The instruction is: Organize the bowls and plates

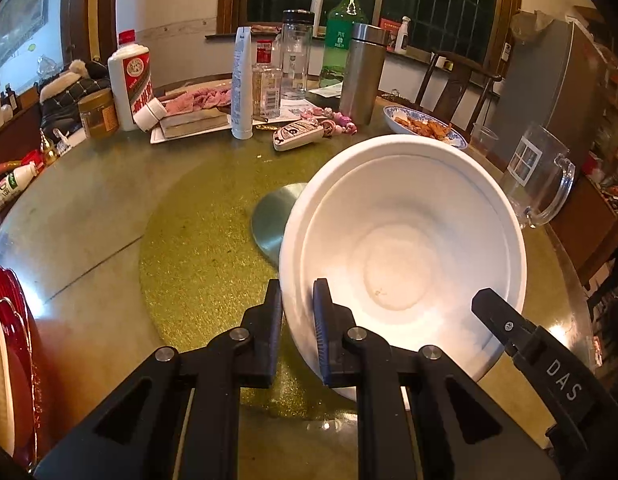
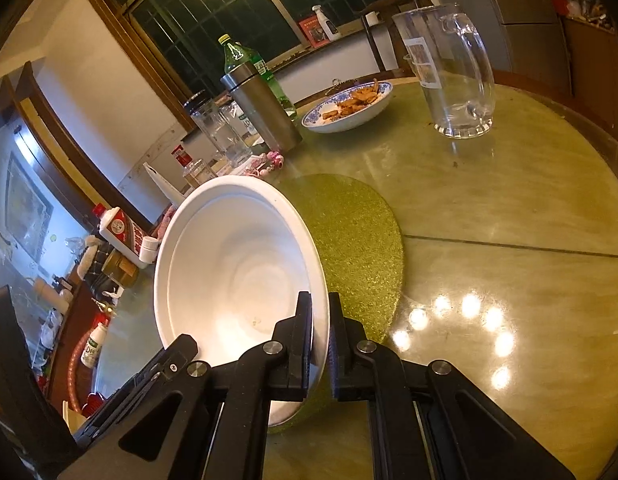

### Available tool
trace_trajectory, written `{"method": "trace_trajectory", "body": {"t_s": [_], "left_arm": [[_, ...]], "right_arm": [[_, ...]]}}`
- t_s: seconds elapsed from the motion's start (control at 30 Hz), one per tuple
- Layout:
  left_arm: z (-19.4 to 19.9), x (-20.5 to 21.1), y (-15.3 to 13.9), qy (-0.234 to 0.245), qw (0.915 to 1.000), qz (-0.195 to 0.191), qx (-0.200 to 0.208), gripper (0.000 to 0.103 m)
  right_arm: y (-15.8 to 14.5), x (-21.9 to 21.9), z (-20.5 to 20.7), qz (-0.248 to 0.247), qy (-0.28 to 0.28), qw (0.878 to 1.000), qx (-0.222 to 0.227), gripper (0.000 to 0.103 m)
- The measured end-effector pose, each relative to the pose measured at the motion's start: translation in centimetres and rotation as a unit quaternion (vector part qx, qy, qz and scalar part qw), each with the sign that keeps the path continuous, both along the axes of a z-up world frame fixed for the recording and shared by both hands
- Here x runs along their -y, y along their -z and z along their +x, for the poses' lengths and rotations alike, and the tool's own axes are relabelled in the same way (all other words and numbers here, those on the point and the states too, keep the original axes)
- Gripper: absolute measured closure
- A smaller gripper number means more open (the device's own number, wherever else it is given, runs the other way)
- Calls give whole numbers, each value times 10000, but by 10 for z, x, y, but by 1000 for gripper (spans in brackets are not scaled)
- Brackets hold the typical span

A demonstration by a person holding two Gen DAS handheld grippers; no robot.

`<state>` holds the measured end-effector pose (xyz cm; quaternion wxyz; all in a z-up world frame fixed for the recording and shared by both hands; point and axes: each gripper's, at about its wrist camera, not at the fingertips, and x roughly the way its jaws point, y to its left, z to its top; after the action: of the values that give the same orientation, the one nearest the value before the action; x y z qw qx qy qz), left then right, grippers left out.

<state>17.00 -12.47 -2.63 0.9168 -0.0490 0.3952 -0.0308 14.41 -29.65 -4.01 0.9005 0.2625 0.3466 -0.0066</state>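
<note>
While both tongs pinch the white bowl (image 1: 401, 248), a glass jug (image 2: 453, 72) stands near.

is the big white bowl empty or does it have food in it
Empty. The white bowl, held at its rim by the left claw and right claw, shows a bare white inside in both views, apart from a tiny speck.

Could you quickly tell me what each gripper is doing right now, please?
Left gripper: shut on the white bowl's rim.
Right gripper: shut on the same bowl's rim, opposite side.
</note>
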Motion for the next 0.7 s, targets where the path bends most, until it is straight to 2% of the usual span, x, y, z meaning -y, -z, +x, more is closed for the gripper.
{"method": "trace_trajectory", "body": {"t_s": [0.7], "left_arm": [[1, -4, 0, 43, 10000, -56, 28, 90]], "right_arm": [[-2, 0, -1, -67, -38, 10000, 52, 96]]}}
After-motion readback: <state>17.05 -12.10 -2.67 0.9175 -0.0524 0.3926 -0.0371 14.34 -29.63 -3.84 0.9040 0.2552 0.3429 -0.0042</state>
